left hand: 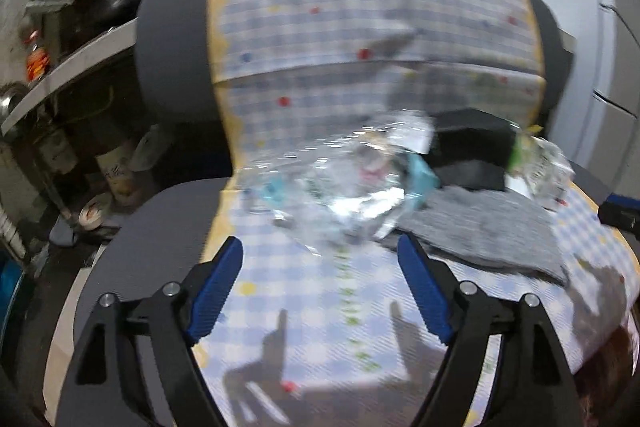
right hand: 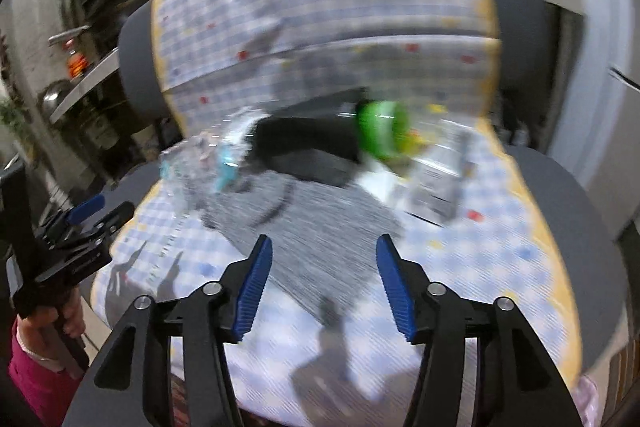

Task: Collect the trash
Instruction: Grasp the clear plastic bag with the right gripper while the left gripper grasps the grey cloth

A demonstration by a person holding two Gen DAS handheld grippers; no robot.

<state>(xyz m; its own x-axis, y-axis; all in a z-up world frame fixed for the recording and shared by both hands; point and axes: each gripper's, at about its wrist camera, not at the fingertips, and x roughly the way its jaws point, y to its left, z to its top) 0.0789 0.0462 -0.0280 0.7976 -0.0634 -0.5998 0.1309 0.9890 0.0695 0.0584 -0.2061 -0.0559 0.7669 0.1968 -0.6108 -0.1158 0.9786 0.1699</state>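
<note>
A crumpled clear plastic wrapper with light blue bits lies on the checkered cloth of a chair seat, just beyond my open, empty left gripper. It also shows in the right wrist view. A clear bottle with a green label lies at the seat's back, its end showing in the left wrist view. A silver packet lies to its right. My right gripper is open and empty over a grey cloth. The left gripper shows at the left.
A black object lies behind the grey cloth. The chair's grey backrest stands behind. Cluttered shelves with jars and tape rolls stand on the left. A white cabinet is on the right.
</note>
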